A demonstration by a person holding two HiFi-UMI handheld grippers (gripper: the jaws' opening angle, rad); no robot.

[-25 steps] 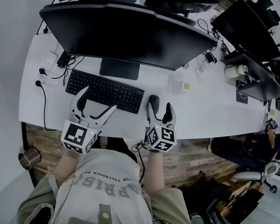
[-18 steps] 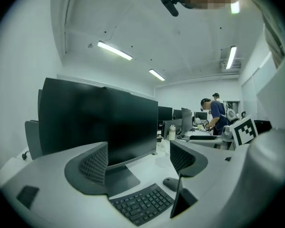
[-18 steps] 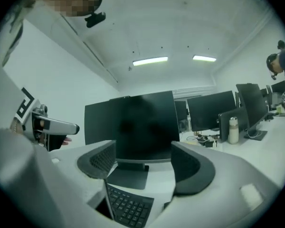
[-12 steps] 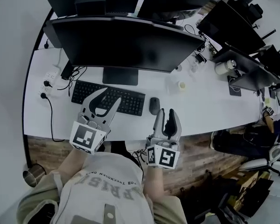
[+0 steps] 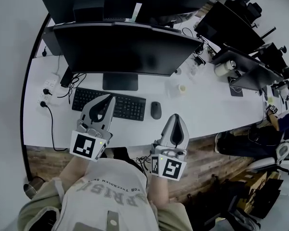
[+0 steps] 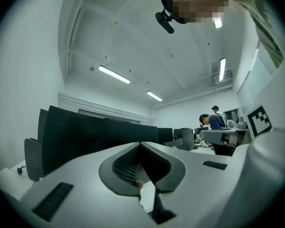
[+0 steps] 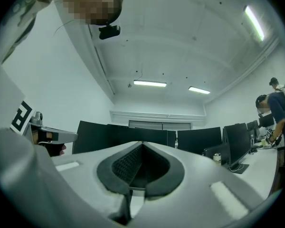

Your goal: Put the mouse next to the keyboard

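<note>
The dark mouse (image 5: 155, 110) lies on the white desk (image 5: 202, 114), just right of the black keyboard (image 5: 111, 105) and apart from both grippers. My right gripper (image 5: 176, 116) is shut and empty, held near the desk's front edge, to the right of the mouse and nearer me. Over the keyboard's front edge hovers my left gripper (image 5: 109, 99), also shut with nothing in it. In both gripper views the jaws meet at their tips, left gripper (image 6: 141, 144) and right gripper (image 7: 142, 144), and point up toward the monitors and ceiling.
A wide black monitor (image 5: 125, 47) stands behind the keyboard, with more monitors to the right. A power strip (image 5: 47, 86) with cables lies at the desk's left end. A small cup (image 5: 182, 88) sits behind the mouse. A seated person (image 5: 279, 121) is at the far right.
Both grippers have gone from open to shut and drawn back toward me. The right one has left the mouse, which stays beside the keyboard.
</note>
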